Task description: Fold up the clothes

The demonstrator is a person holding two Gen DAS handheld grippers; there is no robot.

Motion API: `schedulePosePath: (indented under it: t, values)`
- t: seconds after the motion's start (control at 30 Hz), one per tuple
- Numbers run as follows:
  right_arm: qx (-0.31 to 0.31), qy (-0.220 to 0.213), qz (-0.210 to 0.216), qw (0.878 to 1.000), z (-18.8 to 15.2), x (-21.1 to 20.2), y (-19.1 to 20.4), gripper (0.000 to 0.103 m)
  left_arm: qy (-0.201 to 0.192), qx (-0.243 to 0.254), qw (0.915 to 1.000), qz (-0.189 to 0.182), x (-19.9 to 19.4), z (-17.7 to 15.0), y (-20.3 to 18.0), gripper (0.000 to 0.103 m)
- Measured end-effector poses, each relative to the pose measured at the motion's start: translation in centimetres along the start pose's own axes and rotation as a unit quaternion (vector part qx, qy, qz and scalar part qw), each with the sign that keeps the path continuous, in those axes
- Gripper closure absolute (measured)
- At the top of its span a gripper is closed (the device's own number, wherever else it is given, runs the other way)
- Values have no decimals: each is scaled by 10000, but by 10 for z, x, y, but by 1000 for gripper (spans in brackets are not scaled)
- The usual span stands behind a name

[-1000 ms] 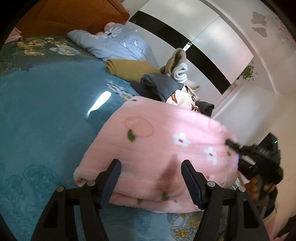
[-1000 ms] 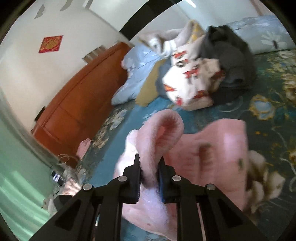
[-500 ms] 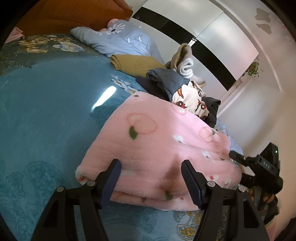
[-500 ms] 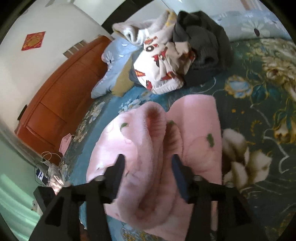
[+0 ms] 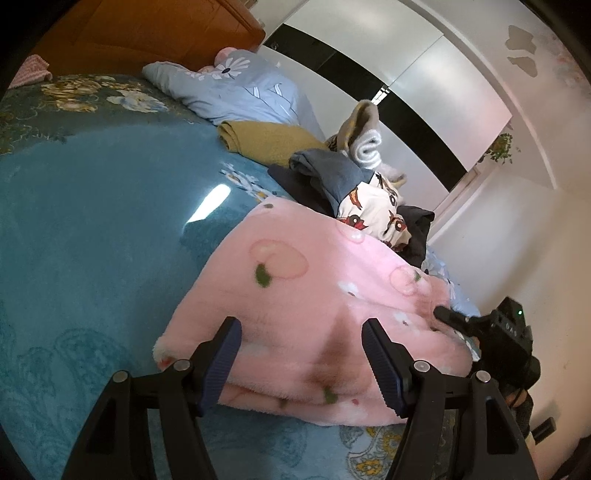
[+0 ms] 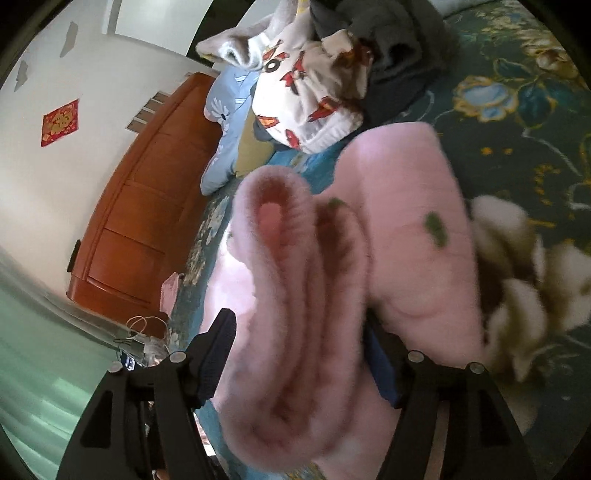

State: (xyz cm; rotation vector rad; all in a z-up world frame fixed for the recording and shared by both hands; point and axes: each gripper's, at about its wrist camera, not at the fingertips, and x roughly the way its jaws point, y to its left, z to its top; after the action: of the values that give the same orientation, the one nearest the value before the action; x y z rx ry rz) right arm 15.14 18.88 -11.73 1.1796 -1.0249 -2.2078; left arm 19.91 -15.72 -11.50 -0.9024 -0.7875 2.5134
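Now the right gripper (image 6: 301, 354) has let go: a second ago its jaws were pinched tight on a ridge of the pink fleece garment (image 6: 402, 236), and here they stand wide apart at the bottom of the frame, the thick roll of fabric bulging up between them with nothing clamped. That reads as a release, the fold laid down and handed back to the bed.

Over on the other side, the left gripper (image 5: 301, 360) is just as wide open, low centre in its view, both blue pads hovering over the near edge of the pink fleece garment (image 5: 314, 295) and gripping nothing; it has barely shifted across the last second. From there you can see the garment lying doubled over, layers stacked at the near edge, on the blue floral bedspread (image 5: 92, 240), with the other tool's black tip touching its far right end.

Beyond, upper centre, the pile of unfolded clothes (image 5: 354, 184) waits by the light blue pillow (image 5: 240, 92) and the wooden headboard (image 5: 129, 33).

My call: one fold is complete, and either a final tidy-up or another fold comes next.
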Motion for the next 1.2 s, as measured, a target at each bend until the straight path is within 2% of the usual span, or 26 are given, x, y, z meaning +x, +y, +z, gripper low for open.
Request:
schedulePosePath:
  t: [0.07,0.1,0.13,0.2,0.33,0.5,0.6,0.73,0.87,0.93,1.03,1.2]
  values:
    - [-160,-30,19,9999,0,2,9,34,29,12,10000,23,1,-1,-1,32]
    - [-266,-54,-7,9996,0,3,14,41,38,17,10000,42,1,-1,0,32]
    - [-340,-60,-25,9994,-1,3,18,55,45,21,10000,59,1,-2,0,32]
    - [-381,-65,-28,9992,0,2,24,67,38,5,10000,59,1,-2,0,32]
    - [-343,-143,176,9992,3,-8,37,76,50,10,10000,34,1,-3,0,32]
    - [-512,-452,682,9953,7,-37,58,78,1,86,9998,-173,-4,-2,-4,32]
    - [-558,-693,639,9940,7,-57,58,78,-39,95,9994,-322,-7,-1,-5,32]
    - [-180,-836,326,9958,5,-70,24,78,-24,119,9991,-414,-8,1,-9,32]
    - [259,-519,-133,9982,-1,-55,-15,78,-50,121,9989,-447,-7,10,-15,32]
    - [604,-430,-167,9971,-5,-48,-34,78,-52,225,9991,-361,-6,17,-20,32]
    - [646,-432,-231,9967,-4,-47,-35,77,-4,478,9987,-198,1,28,-28,32]
    - [130,-422,-668,9968,-2,-56,-14,71,223,762,9968,95,20,39,-36,32]
